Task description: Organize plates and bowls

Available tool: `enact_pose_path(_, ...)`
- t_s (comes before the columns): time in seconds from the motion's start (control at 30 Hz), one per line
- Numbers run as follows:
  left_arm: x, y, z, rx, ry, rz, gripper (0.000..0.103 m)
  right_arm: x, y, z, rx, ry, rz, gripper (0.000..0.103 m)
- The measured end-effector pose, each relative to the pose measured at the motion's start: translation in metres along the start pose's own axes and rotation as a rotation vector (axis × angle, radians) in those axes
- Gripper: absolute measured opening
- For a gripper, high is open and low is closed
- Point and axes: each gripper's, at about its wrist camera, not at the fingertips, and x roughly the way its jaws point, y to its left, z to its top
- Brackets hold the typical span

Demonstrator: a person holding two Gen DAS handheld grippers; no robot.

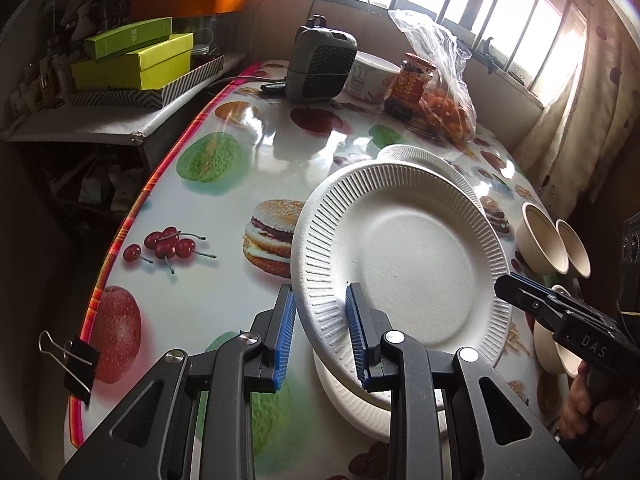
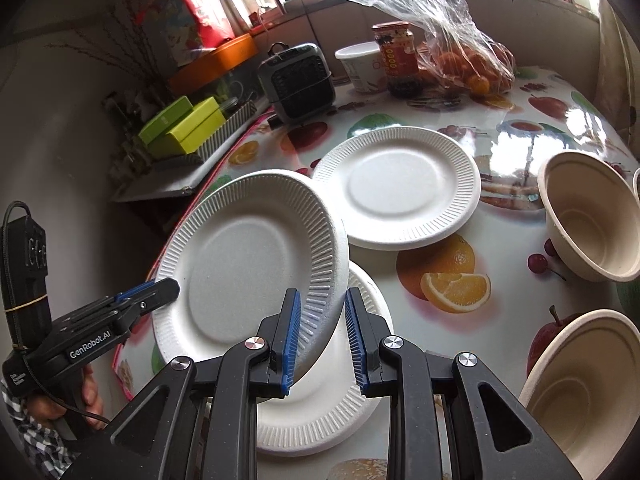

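Tools (image 1: 320, 332) (image 2: 322, 336) on ribbed round plate (image 1: 404, 256)

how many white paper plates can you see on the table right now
3. One plate is lifted and tilted, gripped at opposite rim edges by both grippers; a second plate lies directly beneath it; a third plate lies farther back. More could be stacked unseen.

The held paper plate (image 1: 404, 256) looked like matt pressed pulp, slightly grainy, with a ribbed rim. The plate lying flat further back (image 2: 396, 188) had the same dull white finish. The bowls (image 2: 588, 216) were a creamier, smooth-ish moulded fibre, also matt. The tablecloth (image 1: 240, 152) was glossy printed plastic, throwing hard window glare. Both grippers were matt black plastic with shiny metal pins and ridged blue pads (image 2: 294, 328). The clear bag (image 2: 436, 12) was crinkly thin film, and the binder clip (image 1: 76, 364) was black metal with wire handles.
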Motion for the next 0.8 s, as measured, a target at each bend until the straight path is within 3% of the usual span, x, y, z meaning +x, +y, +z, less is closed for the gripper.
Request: enact_pose_path(0.8, 0.015, -0.021, -0.038, 0.032, 0.065, 0.014, 0.028, -0.003, -0.021, -0.037, 0.025, 0.047, -0.043, 0.023)
